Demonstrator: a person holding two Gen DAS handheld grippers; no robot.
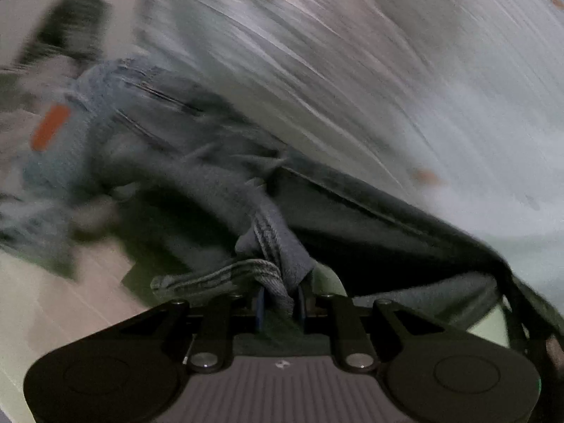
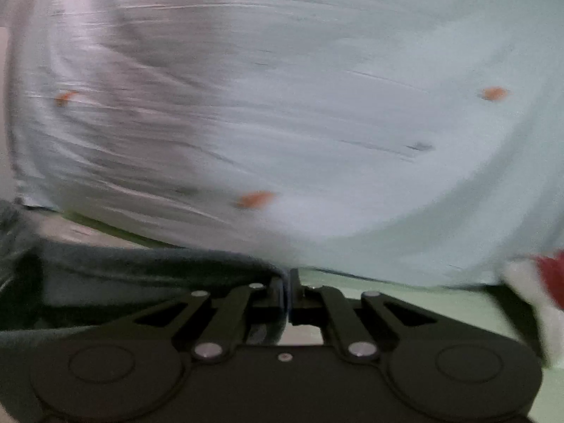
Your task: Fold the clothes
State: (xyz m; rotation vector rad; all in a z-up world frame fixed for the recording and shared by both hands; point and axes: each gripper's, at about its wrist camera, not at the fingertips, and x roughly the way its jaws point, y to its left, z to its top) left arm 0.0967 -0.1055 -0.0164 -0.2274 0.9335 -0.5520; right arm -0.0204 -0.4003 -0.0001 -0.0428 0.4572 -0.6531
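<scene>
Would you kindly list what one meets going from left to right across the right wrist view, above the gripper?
Dark grey-blue denim garment pinched in the right gripper → pale sheet with small orange spots, filling the middle → blurred red and white item at the right edge.
</scene>
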